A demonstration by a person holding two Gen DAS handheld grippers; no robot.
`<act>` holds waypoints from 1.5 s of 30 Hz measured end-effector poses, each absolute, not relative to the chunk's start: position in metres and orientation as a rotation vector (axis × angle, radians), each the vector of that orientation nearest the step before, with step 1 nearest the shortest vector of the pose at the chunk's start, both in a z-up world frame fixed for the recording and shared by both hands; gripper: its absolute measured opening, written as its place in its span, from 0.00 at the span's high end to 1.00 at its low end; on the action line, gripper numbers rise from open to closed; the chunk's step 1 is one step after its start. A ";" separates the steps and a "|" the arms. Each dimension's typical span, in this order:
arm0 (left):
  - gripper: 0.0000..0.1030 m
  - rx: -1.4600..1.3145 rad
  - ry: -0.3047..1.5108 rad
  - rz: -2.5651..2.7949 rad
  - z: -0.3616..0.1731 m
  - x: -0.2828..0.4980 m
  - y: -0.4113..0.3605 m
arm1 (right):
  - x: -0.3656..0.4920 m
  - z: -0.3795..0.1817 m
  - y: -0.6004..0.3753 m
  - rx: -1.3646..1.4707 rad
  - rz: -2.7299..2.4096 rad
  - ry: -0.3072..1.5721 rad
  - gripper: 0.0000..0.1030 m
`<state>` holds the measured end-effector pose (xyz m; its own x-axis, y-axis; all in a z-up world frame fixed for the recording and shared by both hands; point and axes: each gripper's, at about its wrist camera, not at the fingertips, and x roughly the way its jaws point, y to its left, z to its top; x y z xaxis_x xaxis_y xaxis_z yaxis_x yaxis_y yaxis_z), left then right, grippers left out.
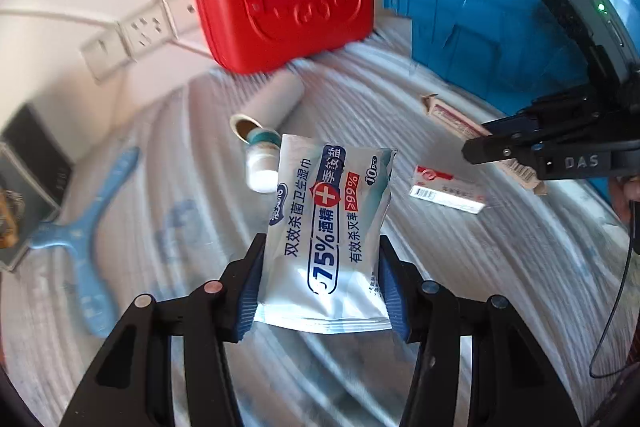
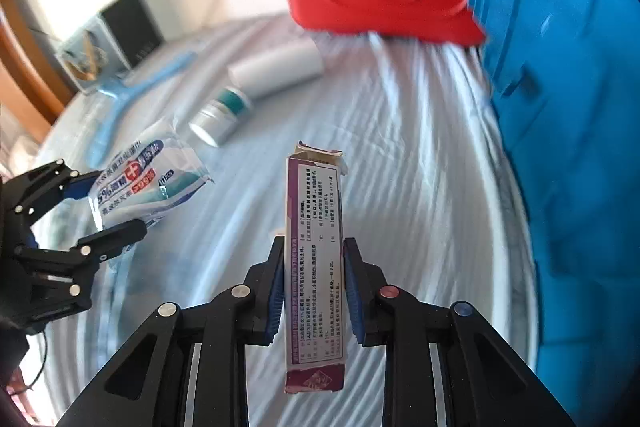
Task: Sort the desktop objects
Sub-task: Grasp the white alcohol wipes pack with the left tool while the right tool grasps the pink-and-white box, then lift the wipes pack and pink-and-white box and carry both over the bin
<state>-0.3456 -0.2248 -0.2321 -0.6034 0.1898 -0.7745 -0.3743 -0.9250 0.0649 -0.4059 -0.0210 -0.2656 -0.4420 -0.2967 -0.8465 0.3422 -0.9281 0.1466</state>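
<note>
Left gripper point(image 1: 320, 283) clamps a wet-wipes pack point(image 1: 328, 227) by its two long edges, blue pads point(image 1: 250, 291) pressing in; pack is lifted off the striped cloth point(image 1: 180, 247). Print reads "75%", "≥99%", "10pcs", white cross on a red shield, plus Chinese text. Long axis runs straight away from the camera, along the fingers, printed face up.

Right gripper point(image 2: 314, 287) pinches a slim purple-and-white medicine box point(image 2: 314, 267), narrow grip on its long sides. Box points forward along the fingers, torn flap at the far end, small Chinese print too fine to read. It hangs above the cloth, clear of it.

On the cloth: red bear-embossed case point(image 1: 280, 3), white roll point(image 1: 276, 99), small jar point(image 1: 262, 163), blue hanger point(image 1: 88, 227), red-and-white carton point(image 1: 448, 191) with barcode. Blue bin point(image 1: 480, 7) at right. "DAS" is printed on the right gripper's body.
</note>
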 end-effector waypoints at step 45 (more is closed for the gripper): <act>0.16 -0.414 0.514 2.731 0.077 -0.233 0.166 | -0.148 0.030 0.316 0.776 -3.196 -0.148 0.11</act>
<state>-0.2327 0.1660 0.0774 -0.9033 0.2639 -0.3381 -0.3688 -0.8804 0.2981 -0.1478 0.3157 0.0298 -0.8783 0.1241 -0.4618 -0.1663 -0.9847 0.0515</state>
